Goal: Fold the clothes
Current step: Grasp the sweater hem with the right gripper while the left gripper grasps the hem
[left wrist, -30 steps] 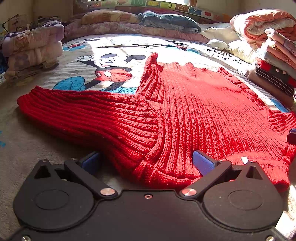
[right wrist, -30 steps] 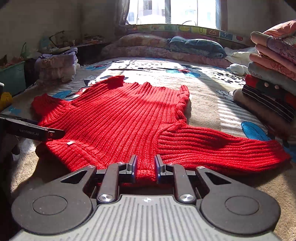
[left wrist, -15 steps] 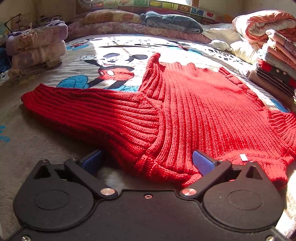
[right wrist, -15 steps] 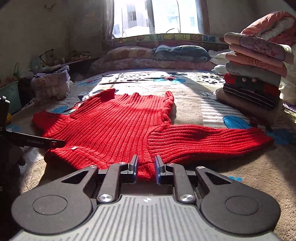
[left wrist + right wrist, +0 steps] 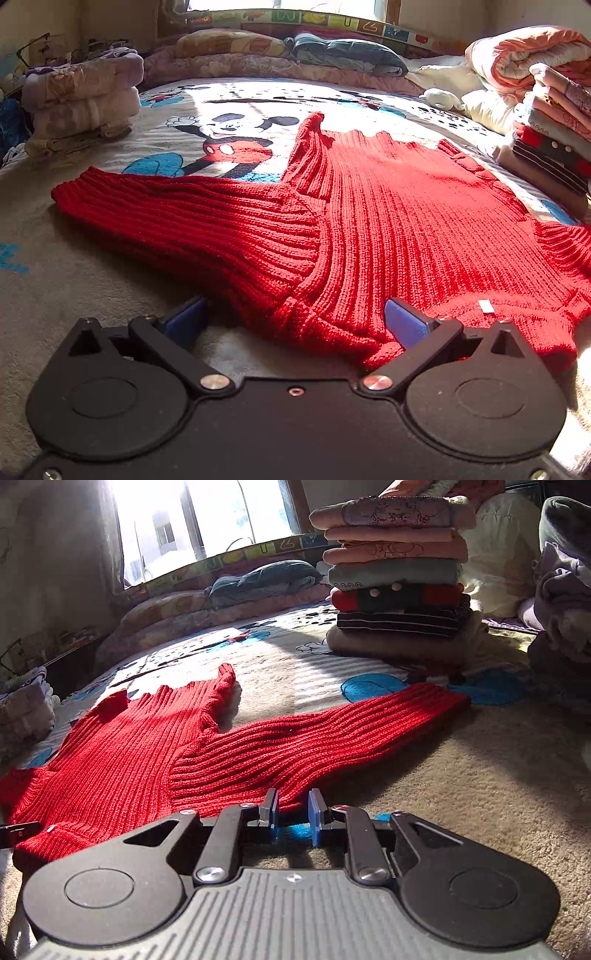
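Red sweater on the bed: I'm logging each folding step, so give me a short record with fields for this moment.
garment: red sweater, ribbed knit, lying flat on the bed
sleeves: both spread out to the sides, not yet folded in
left gripper: open, straddling the sweater's near edge
right gripper: narrow gap, at the edge of the right sleeve; grip cannot be told
nearby: stack of folded clothes beyond the right sleeve
fold progress: none visible
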